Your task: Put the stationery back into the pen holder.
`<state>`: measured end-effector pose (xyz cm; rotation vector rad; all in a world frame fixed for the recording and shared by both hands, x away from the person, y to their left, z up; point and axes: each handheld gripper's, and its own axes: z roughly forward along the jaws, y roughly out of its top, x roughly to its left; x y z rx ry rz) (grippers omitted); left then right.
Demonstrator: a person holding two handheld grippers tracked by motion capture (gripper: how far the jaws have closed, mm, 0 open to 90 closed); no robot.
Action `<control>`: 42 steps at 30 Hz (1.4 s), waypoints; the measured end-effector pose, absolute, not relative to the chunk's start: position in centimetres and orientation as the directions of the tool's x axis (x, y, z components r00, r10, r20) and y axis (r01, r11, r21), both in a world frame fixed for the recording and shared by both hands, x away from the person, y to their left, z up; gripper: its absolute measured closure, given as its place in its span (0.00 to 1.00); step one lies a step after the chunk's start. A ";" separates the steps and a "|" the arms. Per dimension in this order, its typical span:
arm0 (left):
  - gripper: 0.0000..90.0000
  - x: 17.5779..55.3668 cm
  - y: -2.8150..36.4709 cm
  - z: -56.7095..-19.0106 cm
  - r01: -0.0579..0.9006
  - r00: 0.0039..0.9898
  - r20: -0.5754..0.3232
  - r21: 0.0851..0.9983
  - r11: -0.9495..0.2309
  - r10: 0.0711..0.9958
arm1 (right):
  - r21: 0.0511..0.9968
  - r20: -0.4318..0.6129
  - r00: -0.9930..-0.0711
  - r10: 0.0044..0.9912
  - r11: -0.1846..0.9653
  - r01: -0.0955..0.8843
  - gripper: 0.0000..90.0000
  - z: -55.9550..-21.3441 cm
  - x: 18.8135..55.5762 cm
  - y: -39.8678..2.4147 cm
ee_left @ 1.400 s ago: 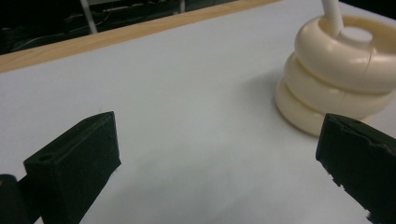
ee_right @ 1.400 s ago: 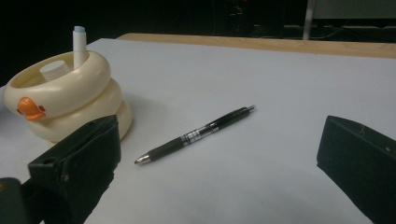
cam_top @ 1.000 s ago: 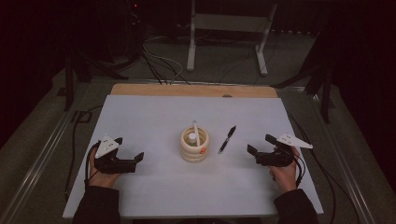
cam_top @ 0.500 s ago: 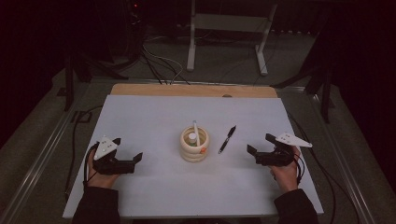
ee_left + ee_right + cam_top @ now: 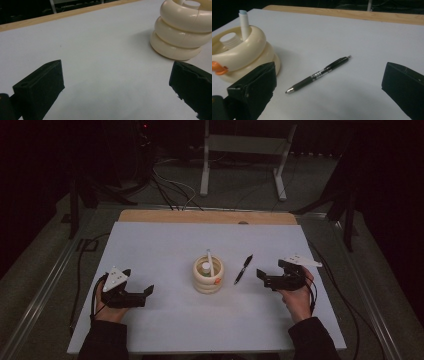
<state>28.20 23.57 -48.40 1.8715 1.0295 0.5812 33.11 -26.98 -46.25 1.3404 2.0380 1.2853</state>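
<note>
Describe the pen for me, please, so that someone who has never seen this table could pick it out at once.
Start at the white table and find the cream ringed holder near its middle. Between the holder and the right gripper lies the pen, flat on the surface and apart from both. It is the one slim dark thing there, unlike the white stick standing up in the holder.

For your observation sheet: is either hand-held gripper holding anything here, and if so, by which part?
Nothing is held. The left hand-held gripper and right hand-held gripper are both open, apart from the pen and the ring-shaped holder.
</note>
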 end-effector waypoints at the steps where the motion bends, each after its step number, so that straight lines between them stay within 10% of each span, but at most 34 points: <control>1: 0.00 28.2 23.6 -48.4 0.419 0.545 -0.018 0.872 -0.253 0.838 | 0.842 0.160 -0.467 0.870 0.126 0.524 0.00 -46.3 33.3 -26.7; 42: 0.00 28.2 23.6 -48.5 0.423 0.549 -0.031 0.872 -0.246 0.835 | 0.732 0.142 -0.349 0.926 0.139 0.667 0.01 -49.6 36.1 -19.4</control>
